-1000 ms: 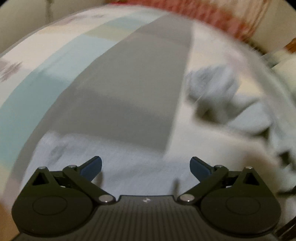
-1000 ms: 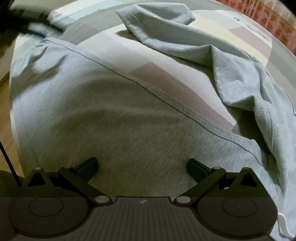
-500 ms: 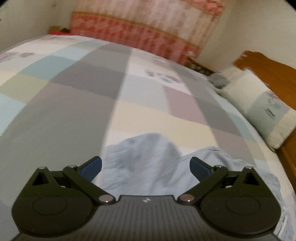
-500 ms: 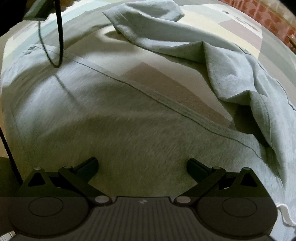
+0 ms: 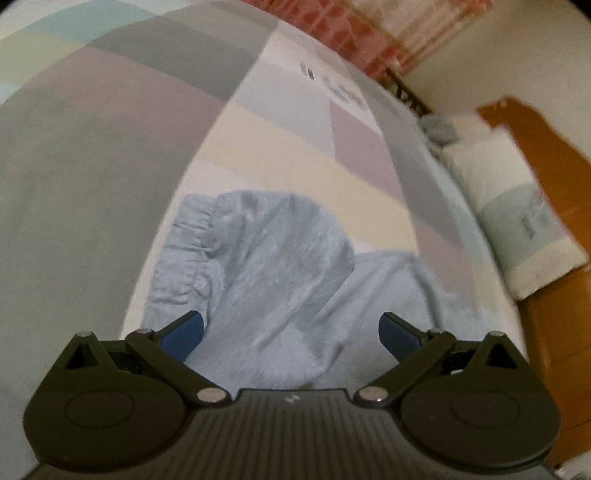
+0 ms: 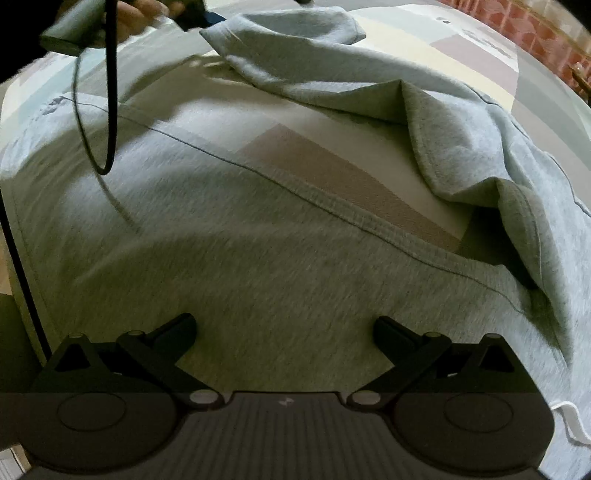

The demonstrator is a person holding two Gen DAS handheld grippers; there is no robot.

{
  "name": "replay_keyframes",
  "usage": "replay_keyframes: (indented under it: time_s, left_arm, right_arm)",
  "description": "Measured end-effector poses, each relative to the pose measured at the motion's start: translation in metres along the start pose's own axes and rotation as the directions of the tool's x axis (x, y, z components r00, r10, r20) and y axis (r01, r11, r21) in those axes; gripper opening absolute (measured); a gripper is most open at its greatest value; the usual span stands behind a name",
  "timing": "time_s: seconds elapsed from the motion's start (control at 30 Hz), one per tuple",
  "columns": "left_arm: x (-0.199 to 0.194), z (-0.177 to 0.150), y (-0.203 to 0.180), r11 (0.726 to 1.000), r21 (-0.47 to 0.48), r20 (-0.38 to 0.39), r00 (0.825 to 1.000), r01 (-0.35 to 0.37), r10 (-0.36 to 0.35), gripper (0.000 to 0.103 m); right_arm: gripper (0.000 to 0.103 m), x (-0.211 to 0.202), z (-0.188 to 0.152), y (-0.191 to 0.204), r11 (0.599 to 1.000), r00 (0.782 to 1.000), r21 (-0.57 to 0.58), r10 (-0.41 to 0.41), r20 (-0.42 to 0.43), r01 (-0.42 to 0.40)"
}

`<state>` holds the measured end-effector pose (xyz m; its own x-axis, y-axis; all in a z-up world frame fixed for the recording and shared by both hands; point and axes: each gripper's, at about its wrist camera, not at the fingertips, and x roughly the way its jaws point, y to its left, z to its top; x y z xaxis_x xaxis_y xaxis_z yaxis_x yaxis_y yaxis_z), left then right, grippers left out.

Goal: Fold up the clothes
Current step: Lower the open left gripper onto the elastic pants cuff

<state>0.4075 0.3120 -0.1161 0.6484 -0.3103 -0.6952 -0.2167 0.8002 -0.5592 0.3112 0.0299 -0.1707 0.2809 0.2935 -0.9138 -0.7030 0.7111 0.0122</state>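
1. A grey sweatshirt is spread over a bed covered by a patchwork bedspread of grey, mauve, cream and pale blue blocks.
2. The left tongs are seen with their blue-padded fingers wide apart, nothing gripped between them. They are held just above a bunched sleeve of the sweatshirt, whose ribbed cuff lies to the left of the sleeve's bulk.
3. Beyond the sweatshirt, a pillow is propped at the far right edge of the bed against a wooden headboard.
4. The right tongs are likewise spread apart and empty, poised over the sweatshirt's flat body, near a stitched hem.
5. Past that hem a strip of bedspread is exposed; beyond it another part of the sweatshirt lies folded and rumpled.
6. At the sweatshirt's far left corner, a hand and a dangling black cable are visible.
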Motion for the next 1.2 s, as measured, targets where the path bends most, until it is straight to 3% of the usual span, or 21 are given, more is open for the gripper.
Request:
replay_keyframes:
  time_s: [0.27, 0.4, 0.67, 0.8, 1.0, 1.1, 1.2]
  left_arm:
    - [-0.025, -0.013, 0.024, 0.988, -0.154, 0.102, 0.995, 0.025, -0.009, 0.100]
    - [0.001, -0.003, 0.010, 0.992, -0.100, 0.099, 0.992, 0.082, -0.072, 0.100]
    - [0.067, -0.017, -0.024, 0.996, 0.008, -0.057, 0.995, 0.083, -0.083, 0.101]
    - [0.058, -0.017, -0.029, 0.997, 0.046, -0.070, 0.995, 0.069, -0.065, 0.101]
    - [0.014, -0.015, -0.021, 0.999, 0.036, -0.030, 1.000, 0.003, -0.002, 0.101]
    - [0.001, -0.016, -0.005, 0.999, -0.001, -0.021, 0.999, -0.049, 0.048, 0.101]
    - [0.001, -0.015, 0.018, 0.992, -0.100, -0.028, 0.997, -0.071, 0.068, 0.100]
  right_arm:
    - [0.103, 0.001, 0.002, 0.000, 1.000, 1.000, -0.009, 0.005, -0.013, -0.005]
    - [0.103, 0.002, 0.005, -0.001, 1.000, 1.000, -0.010, 0.005, -0.018, -0.005]
    - [0.103, 0.004, 0.008, -0.001, 1.000, 1.000, -0.009, 0.005, -0.029, -0.005]
    - [0.103, 0.004, 0.006, 0.001, 1.000, 1.000, -0.007, 0.004, -0.026, -0.004]
    - [0.103, 0.004, 0.038, -0.009, 0.999, 0.989, -0.001, 0.038, -0.140, -0.038]
    - [0.103, -0.015, 0.065, -0.018, 1.000, 1.000, -0.010, 0.015, -0.023, -0.015]
    - [0.103, -0.029, 0.092, -0.025, 1.000, 0.995, -0.012, -0.022, 0.102, 0.024]
